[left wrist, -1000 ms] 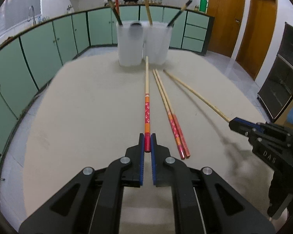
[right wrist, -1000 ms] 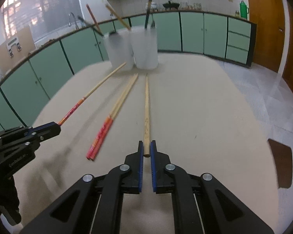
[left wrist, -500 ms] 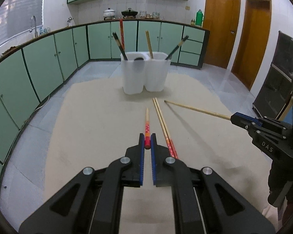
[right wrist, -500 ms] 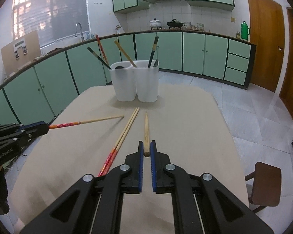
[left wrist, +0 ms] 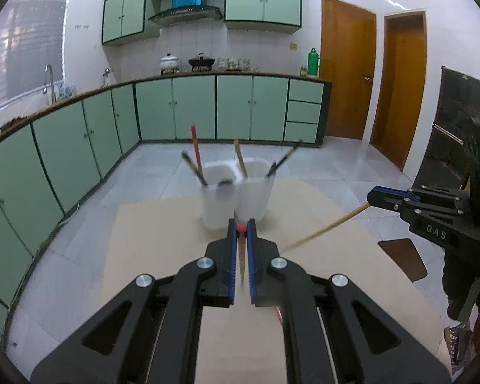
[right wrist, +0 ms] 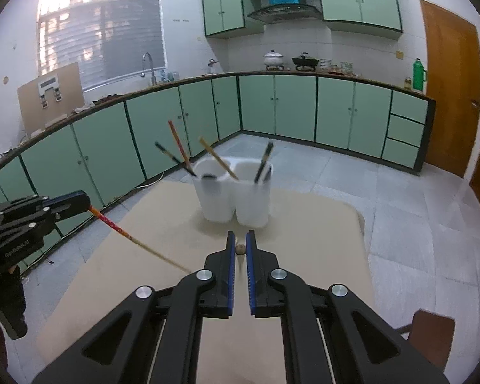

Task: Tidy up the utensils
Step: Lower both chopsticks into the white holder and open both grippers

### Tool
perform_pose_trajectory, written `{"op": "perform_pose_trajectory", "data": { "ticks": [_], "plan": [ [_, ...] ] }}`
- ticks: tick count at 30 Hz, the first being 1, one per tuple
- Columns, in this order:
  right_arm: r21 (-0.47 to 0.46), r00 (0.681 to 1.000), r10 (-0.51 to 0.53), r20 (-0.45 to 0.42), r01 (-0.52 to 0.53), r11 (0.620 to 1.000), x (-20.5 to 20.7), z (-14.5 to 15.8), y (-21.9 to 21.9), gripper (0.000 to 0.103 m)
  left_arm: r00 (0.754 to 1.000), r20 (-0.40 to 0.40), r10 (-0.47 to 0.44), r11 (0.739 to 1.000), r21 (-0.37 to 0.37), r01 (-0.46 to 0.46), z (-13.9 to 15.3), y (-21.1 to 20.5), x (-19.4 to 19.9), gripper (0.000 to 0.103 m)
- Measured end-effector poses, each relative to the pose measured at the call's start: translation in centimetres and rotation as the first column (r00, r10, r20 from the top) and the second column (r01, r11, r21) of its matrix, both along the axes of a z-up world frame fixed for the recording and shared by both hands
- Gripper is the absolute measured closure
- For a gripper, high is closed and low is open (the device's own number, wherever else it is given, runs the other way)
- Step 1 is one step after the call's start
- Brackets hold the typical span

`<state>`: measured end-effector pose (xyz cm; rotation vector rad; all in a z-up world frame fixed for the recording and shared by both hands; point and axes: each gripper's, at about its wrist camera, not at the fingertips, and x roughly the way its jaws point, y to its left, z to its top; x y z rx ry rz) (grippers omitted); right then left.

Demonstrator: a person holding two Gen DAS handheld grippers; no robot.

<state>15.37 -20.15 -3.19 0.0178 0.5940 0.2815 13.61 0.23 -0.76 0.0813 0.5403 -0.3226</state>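
Red marks the end of the chopstick [left wrist: 240,228] clamped between the closed fingers of the left gripper [left wrist: 241,224]; from the left wrist view only that end and a blurred length below it are visible, so the angle cannot be read there. The right wrist view shows this chopstick [right wrist: 134,240] in full, sloping down from the left gripper [right wrist: 64,206] with its pale tip low over the table [right wrist: 320,240].

The right gripper [right wrist: 241,238] is clamped on a plain wooden chopstick [right wrist: 240,249], seen end-on as a small round tip between the blue pads. The left wrist view shows its length [left wrist: 326,228], sloping down from the right gripper [left wrist: 372,196] toward the tabletop [left wrist: 150,224].

Two white holders [right wrist: 235,192] stand touching side by side near the far edge of the table, ahead of both grippers. Dark, red and wooden sticks lean out of them; motion blur makes it hard to tell what each one is. A dark round shape inside the left holder [left wrist: 217,198] cannot be identified.

A reddish streak [left wrist: 279,313] beside the left gripper's body is mostly hidden and cannot be identified.

A brown stool [right wrist: 432,332] stands beside the table, cut off by the frame edge. Green cabinets [right wrist: 272,112] line the walls behind.
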Motion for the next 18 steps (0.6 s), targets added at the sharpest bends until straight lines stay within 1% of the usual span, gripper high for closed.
{"op": "perform_pose_trajectory", "data": {
  "ticks": [6,8,10,14,16,18],
  "plan": [
    [-0.018,0.998,0.055,0.006,-0.055,0.998,2.5,3.3,0.3,0.096,0.999,0.017,-0.036,0.999,-0.009,0.036,2.2,-0.6,2.1,0.098],
    [-0.011,0.997,0.071,0.014,-0.071,0.997,2.9,4.4,0.4,0.096,0.998,0.038,-0.044,0.999,-0.012,0.044,3.1,-0.5,2.3,0.098],
    [0.005,0.995,0.090,0.031,-0.090,0.996,3.3,5.9,0.3,0.096,0.996,0.077,-0.046,0.999,-0.007,0.046,4.5,-0.5,2.3,0.098],
    [0.017,0.990,0.103,0.100,-0.105,0.994,4.5,10.1,0.3,0.096,0.988,0.149,-0.043,0.999,-0.005,0.044,7.4,-0.9,2.7,0.098],
    [0.003,0.984,0.092,0.153,-0.093,0.996,5.3,12.4,0.6,0.096,0.982,0.187,-0.040,0.999,-0.010,0.042,8.9,-1.2,3.5,0.098],
    [0.012,0.980,0.083,0.180,-0.087,0.996,6.4,14.0,0.7,0.096,0.975,0.219,-0.038,0.999,-0.013,0.041,10.2,-1.7,4.7,0.098]
  ]
}}
